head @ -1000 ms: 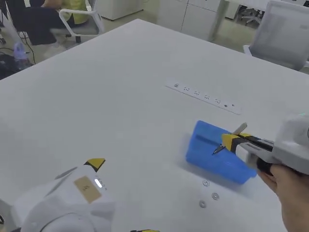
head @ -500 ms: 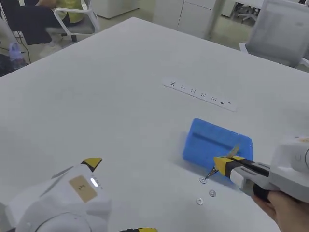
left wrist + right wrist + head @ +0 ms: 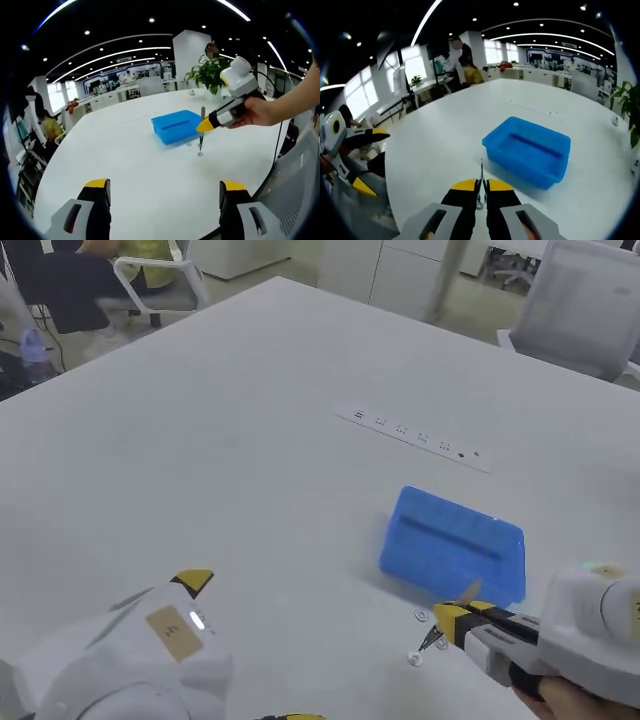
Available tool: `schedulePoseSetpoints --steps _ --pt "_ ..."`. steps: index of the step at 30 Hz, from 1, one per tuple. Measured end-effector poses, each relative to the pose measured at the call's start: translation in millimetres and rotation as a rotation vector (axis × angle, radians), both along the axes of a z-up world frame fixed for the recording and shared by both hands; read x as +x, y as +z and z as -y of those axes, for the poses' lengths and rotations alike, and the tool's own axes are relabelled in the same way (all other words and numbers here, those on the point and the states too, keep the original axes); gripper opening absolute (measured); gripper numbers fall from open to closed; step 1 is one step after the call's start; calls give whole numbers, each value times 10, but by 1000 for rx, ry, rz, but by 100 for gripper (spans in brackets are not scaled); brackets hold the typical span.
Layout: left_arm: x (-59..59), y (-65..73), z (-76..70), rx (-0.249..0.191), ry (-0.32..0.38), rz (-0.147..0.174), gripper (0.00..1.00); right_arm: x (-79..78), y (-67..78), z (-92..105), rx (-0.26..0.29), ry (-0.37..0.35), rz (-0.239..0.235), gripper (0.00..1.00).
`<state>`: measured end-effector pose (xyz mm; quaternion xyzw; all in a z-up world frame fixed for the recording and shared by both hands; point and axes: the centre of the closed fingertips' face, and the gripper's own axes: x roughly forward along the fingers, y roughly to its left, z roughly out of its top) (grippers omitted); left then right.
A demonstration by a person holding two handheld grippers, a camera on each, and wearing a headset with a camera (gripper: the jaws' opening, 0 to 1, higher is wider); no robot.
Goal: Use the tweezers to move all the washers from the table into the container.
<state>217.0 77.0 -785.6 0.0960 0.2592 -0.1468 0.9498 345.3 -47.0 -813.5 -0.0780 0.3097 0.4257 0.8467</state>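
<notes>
A blue container [image 3: 452,545] is set on a white table [image 3: 250,440]. Just in front of its near wall, the tweezers [image 3: 433,638] are clamped between the pressed-together jaws of the right gripper [image 3: 455,618]. Their tips are lowered to the table among the washers [image 3: 414,658], which lie near the container's near wall. Whether a washer is pinched by the tips cannot be told. The left gripper [image 3: 165,187] is held well apart from the container, nearer the person, with jaws spread and nothing between them. A power strip [image 3: 412,438] is seen beyond the container.
</notes>
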Motion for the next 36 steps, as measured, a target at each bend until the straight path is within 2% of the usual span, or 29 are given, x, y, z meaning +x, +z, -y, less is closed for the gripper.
schedulePoseSetpoints --steps 3,7,11,15,18,20,23,24,32,36 --pt "-2 -3 4 0 -2 -2 92 1 -65 14 -13 -3 -6 2" --pt "-3 -8 5 0 -2 -5 91 -32 -75 -6 -10 -3 -13 2" --pt "-4 -15 7 4 -4 -8 91 -34 -86 -5 -24 0 4 2" --pt "-6 -22 5 8 -4 -10 91 -28 -87 -1 -18 -9 8 2" --pt "-6 -26 3 10 -4 -12 91 -77 -89 -3 5 -24 6 2" --pt "-4 -24 0 9 -2 -11 91 -120 -87 -24 7 -17 14 2" --pt "-7 -34 -2 14 -2 -15 90 -154 -86 -34 -37 15 62 2" --pt "-9 -42 -3 17 -3 -19 90 -181 -81 -52 -39 15 62 2" --pt "-8 -30 1 11 -2 -16 90 -147 -74 -43 -68 11 48 1" --pt "-8 -24 2 8 -3 -13 90 -133 -66 -23 -60 -9 9 1"
